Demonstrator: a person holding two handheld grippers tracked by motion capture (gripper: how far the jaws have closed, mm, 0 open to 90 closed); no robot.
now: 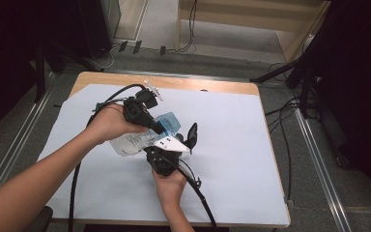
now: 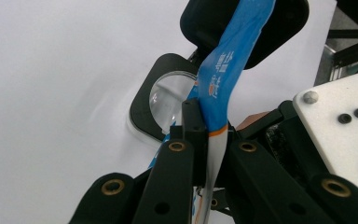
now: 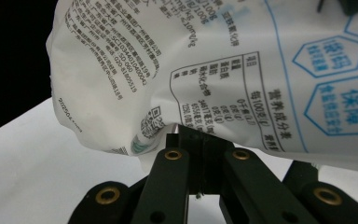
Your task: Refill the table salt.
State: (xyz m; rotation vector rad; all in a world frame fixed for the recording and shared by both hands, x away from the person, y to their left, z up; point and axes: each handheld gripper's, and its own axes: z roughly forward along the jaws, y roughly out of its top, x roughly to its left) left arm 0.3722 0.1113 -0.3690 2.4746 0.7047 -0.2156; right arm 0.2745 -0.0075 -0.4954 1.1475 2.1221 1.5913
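**Inspector A:** Reporting on the jaws. The left gripper (image 1: pixel 160 128) is clamping fully on the blue end of the bag (image 1: pixel 140 140); in the left gripper view that blue strip (image 2: pixel 223 74) is running up and away from between the closed jaws. The right gripper (image 1: pixel 163 151) is likewise pinching shut on the bag's white printed side (image 3: pixel 223 79), gripping a fold at its lower edge.

**Inspector B:** And the bag's position?

**Inspector A:** It is hanging between the two grippers, lifted off the table (image 1: pixel 232 145). Its long axis is running from the left jaws' blue end towards the white body above the right jaws. Both hands are equally close; each is already holding on.

**Inspector B:** Judgement on the coming move?

**Inspector A:** Likely pulling apart along that axis to tear or open the blue end.
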